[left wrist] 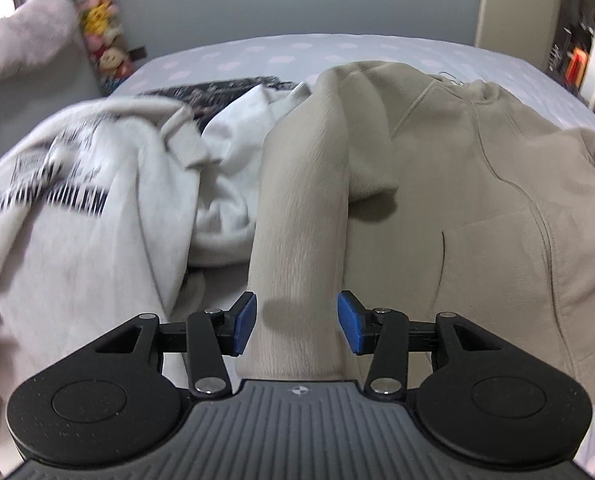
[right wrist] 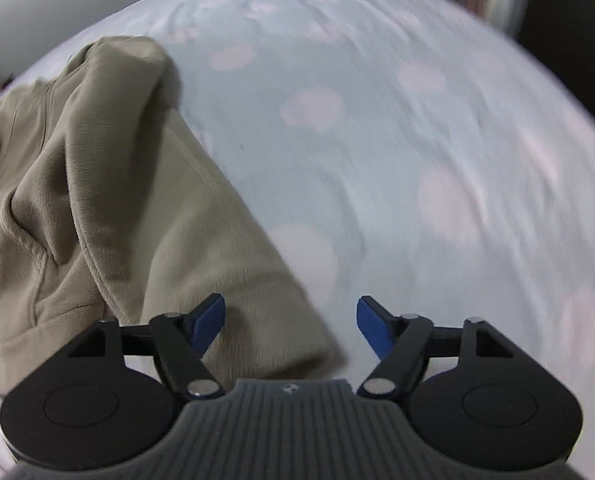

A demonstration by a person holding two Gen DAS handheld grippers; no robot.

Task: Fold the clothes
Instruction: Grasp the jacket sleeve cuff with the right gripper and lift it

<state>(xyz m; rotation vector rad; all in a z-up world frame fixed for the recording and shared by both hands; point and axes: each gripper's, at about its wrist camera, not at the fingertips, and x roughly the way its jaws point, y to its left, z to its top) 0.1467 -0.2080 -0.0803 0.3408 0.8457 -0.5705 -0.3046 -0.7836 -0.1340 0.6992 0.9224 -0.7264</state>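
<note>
- The beige zip hoodie [left wrist: 477, 184] lies on the bed [left wrist: 377, 50], front up, rumpled — no finished fold shows, so in my judgement most of the folding is left.
- Its long axis runs near to far, hood at the far end; 1 sleeve [left wrist: 297, 216] stretches toward the near edge.
- Left gripper [left wrist: 297, 322]: jaws apart, straddling that sleeve, not clamped.
- Right gripper [right wrist: 289, 326]: jaws apart over the hoodie's near right edge.
- 2 pale garments — a printed sweatshirt [left wrist: 69, 216] among them — sit crumpled to the left.

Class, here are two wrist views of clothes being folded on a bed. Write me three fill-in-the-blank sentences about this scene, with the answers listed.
1. The beige hoodie's sleeve lies between the ____ gripper's open fingers.
2. The right gripper is ____, holding nothing.
3. The bedsheet is pale blue with ____ spots.

Answers: left; open; pink
</note>
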